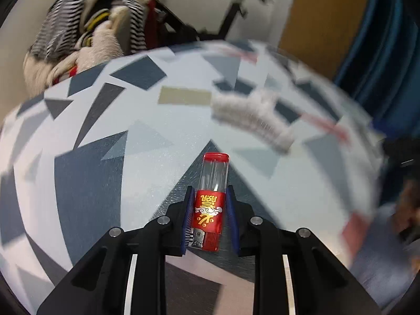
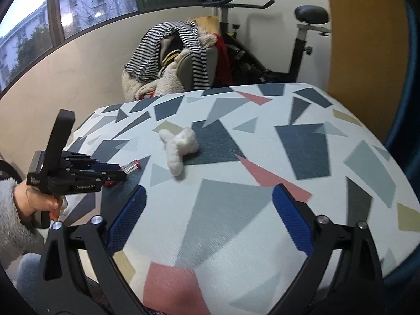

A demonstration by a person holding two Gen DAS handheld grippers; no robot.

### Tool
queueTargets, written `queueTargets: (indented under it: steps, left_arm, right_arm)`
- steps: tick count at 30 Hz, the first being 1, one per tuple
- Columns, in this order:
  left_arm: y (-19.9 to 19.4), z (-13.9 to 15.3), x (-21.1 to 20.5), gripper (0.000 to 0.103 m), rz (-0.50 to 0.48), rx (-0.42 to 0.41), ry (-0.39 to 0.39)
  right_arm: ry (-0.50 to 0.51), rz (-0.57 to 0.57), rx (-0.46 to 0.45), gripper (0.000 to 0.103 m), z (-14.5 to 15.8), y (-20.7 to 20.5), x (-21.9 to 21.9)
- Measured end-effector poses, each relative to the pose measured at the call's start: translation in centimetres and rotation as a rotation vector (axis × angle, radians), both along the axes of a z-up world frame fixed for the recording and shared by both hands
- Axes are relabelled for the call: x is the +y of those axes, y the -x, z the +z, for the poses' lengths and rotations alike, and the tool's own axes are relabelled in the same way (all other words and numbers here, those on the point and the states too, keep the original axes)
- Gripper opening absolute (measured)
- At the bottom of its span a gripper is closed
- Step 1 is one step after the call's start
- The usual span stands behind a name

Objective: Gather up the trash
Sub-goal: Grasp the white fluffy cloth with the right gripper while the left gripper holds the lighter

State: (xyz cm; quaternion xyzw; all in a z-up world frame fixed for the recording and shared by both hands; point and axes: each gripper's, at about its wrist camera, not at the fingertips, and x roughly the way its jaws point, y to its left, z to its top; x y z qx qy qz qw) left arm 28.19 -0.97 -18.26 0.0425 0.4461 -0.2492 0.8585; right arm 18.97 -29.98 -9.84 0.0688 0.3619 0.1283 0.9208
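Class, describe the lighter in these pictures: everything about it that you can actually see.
The lighter is a slim plastic stick: a clear, seemingly empty tank with a red end cap, a red wrapper printed with gold characters and a white cloud, and a silvery metal head beside a red button. It lies flat on the patterned tablecloth, its head toward the left gripper, whose blue-padded fingers flank its red middle, touching or nearly so. The right wrist view shows its clear end poking out beyond them.
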Motion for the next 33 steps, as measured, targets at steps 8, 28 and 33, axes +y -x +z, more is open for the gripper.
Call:
queueTargets:
  steps: [8, 28, 33]
  left_arm:
    - [6.0, 4.0, 3.1, 0.023, 0.192, -0.093, 0.246]
    - [12.8, 7.7, 7.7, 0.023, 0.278, -0.199, 0.268]
    - [14.4, 8.0, 6.6, 0.023, 0.251, -0.196, 0.268]
  right_arm:
    - [0.012, 0.072, 0.091, 0.067, -2.1, -6.9, 3.7]
    - [-0.014, 0.088, 0.186, 0.014, -2.5, -10.2, 8.5]
    - [-0.06, 0.125, 0.082, 0.014, -0.2, -5.1, 7.6]
